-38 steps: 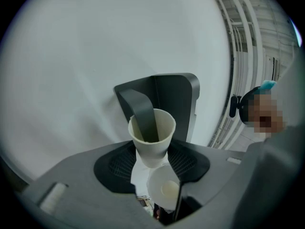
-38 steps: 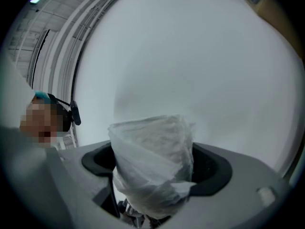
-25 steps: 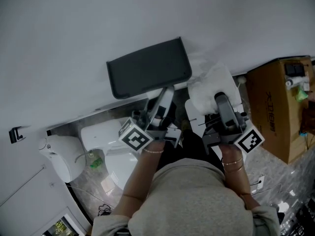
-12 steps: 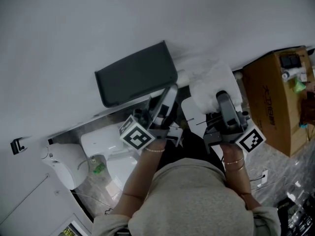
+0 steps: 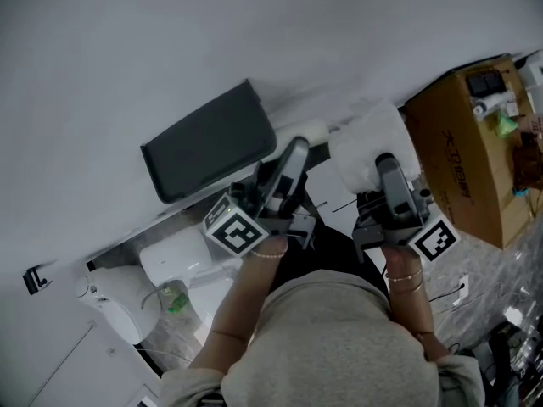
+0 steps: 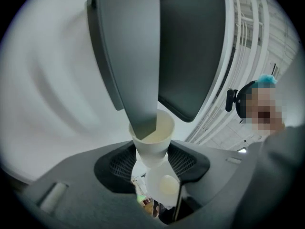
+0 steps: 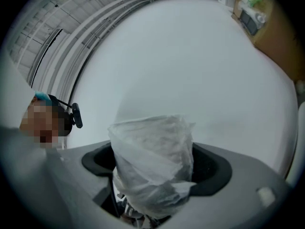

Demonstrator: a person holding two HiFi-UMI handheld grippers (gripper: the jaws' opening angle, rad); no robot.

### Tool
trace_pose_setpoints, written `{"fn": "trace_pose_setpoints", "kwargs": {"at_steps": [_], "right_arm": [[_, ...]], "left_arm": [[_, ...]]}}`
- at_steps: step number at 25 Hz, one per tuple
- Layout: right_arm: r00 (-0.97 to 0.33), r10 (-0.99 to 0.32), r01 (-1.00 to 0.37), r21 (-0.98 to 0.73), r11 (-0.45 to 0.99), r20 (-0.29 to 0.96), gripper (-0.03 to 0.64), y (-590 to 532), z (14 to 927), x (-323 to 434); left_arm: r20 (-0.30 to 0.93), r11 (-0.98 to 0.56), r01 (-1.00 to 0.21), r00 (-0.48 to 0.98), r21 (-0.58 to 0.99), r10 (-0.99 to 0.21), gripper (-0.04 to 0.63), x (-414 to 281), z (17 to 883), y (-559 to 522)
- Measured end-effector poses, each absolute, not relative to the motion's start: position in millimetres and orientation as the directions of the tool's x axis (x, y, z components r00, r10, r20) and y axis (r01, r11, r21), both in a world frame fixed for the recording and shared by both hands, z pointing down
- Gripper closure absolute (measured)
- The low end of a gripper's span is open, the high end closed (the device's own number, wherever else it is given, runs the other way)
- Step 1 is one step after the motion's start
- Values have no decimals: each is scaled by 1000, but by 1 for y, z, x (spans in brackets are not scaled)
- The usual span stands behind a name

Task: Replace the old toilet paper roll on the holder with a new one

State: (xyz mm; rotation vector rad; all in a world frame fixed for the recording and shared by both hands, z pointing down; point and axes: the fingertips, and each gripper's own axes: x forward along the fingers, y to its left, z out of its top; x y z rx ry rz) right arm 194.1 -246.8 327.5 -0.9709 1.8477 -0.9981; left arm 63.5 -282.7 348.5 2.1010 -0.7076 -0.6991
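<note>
Wrapper (image 7: 151, 142) encloses roll (image 7: 155, 178) gripped by right claw (image 5: 382, 166).

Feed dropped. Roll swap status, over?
Left gripper shut on empty cream cardboard tube. Right gripper shut on plastic-wrapped white paper roll. Dark grey wall holder ahead, unblocked.

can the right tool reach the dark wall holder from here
Probably not straight away: the right tool grips a wrapped roll, and the left tool, holding a cardboard tube, sits between it and the holder.
</note>
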Motion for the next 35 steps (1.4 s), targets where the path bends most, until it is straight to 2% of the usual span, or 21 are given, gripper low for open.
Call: {"fn": "trace_pose_setpoints", "kwargs": {"at_steps": [8, 17, 35], "right_arm": [[-300, -912, -290, -884, 368, -282, 164, -231, 323, 236], [-250, -924, -322, -875, 361, -289, 164, -227, 322, 242], [-309, -897, -265, -877, 400, -316, 164, -236, 314, 209]], "left_arm": [[-233, -550, -203, 750, 810, -619, 387, 108, 347, -281], [-220, -546, -186, 774, 817, -593, 387, 105, 360, -276], [-205, -537, -201, 771, 820, -603, 387, 78, 360, -239]]}}
